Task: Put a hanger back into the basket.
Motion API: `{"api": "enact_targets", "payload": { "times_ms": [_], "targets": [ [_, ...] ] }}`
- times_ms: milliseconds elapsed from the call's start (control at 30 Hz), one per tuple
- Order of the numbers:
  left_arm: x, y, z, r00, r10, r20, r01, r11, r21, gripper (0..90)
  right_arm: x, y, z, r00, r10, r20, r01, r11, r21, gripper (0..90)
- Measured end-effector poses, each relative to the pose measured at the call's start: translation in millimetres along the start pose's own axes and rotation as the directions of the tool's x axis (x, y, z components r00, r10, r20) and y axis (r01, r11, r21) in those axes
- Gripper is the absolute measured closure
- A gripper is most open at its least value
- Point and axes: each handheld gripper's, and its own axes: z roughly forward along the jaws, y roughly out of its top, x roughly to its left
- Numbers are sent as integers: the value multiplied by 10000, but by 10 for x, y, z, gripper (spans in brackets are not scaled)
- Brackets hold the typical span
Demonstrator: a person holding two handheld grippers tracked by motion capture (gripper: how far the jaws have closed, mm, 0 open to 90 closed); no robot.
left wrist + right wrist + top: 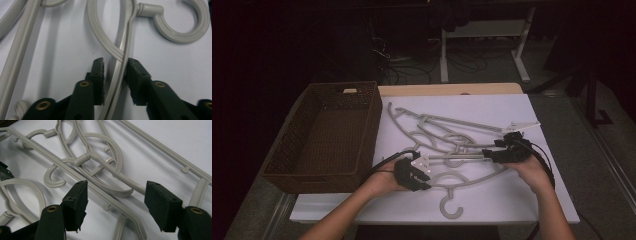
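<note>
Hangers point(447, 150) of light, stiff, slick plastic lie tangled mid-table, right of the basket point(323, 175); our left gripper point(115, 72) pinches one's thin bar, our right gripper point(116, 202) gapes empty above another.

Wicker basket point(324, 135) on the left part of the table point(512, 200), beside the board's left edge. Clothes hangers point(447, 140) overlap in a pile at the board's centre; the nearest hanger's hook point(451, 207) points toward the front edge.
</note>
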Motion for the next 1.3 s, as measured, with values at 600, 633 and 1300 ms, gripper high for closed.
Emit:
{"api": "enact_targets", "payload": {
  "times_ms": [600,633,1300],
  "targets": [
    [-99,60,-7,9951,968,185,-967,9953,-91,823,14,54,-112,9999,-109,111,114,9990,-422,310],
    [-99,60,-7,9951,968,185,-967,9953,-91,823,14,55,-118,9999,-127,110,132,9990,-436,308],
    [48,107,-335,9988,-320,-367,277,9933,-1119,824,81,145,-386,9987,-402,309,436,9920,-1187,275]
  ]
}}
